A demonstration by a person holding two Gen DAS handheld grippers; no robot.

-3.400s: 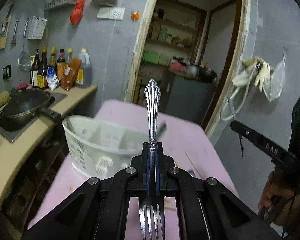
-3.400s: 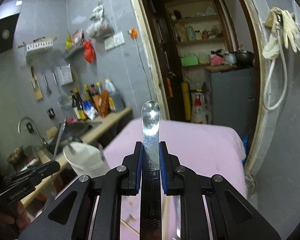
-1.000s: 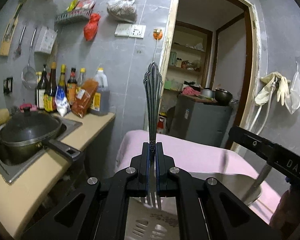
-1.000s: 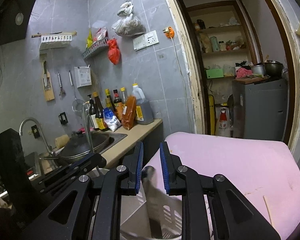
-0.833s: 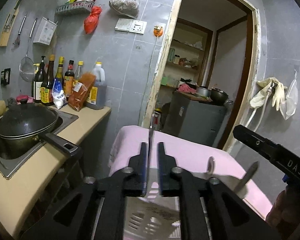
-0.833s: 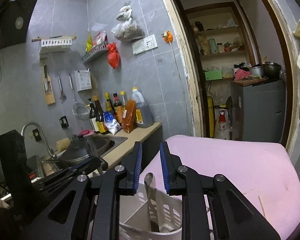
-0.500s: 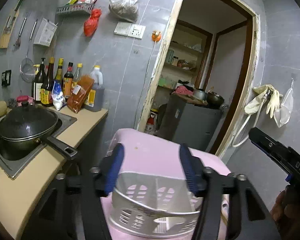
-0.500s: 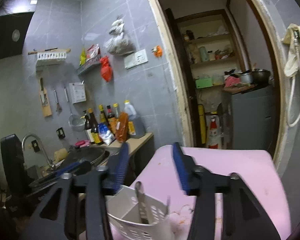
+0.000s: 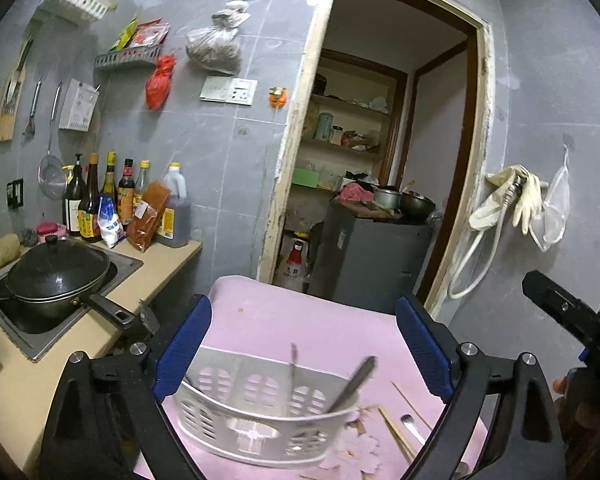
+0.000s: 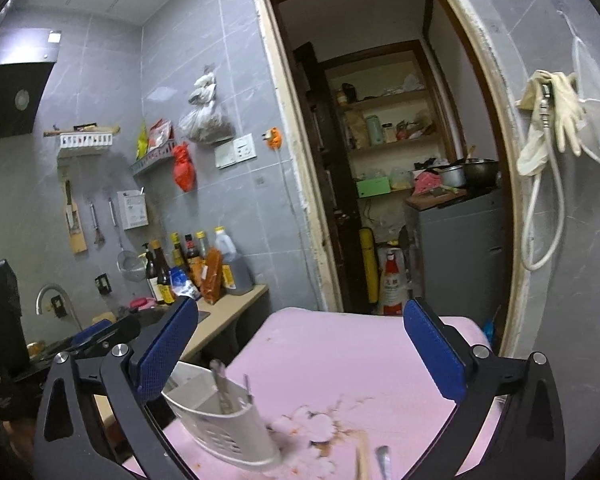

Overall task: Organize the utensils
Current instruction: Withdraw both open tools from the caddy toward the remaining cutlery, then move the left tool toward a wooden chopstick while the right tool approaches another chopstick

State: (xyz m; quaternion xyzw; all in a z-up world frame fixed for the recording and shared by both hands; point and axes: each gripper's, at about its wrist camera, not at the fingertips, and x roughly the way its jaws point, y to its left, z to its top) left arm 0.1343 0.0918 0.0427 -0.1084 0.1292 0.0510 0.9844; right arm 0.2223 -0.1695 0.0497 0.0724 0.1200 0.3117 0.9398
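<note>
Both claws opening wide and empty above a pink desk in a grey-tiled kitchen.

The left claw (image 9: pixel 302 350) and the right claw (image 10: pixel 300 354) spread their blue pads with nothing between them. Below stands the white slotted basket (image 9: pixel 260 416) on the pink desk (image 9: pixel 324 328), a fork (image 9: pixel 293 372) and a spoon (image 9: pixel 354 380) upright inside, both blurred. Chopsticks (image 9: pixel 396 432) lie beside it, cut off by the frame. Beyond: a counter with a lidded wok (image 9: pixel 56 276), bottles (image 9: pixel 100 204) and an open pantry doorway (image 9: pixel 380 160).
</note>
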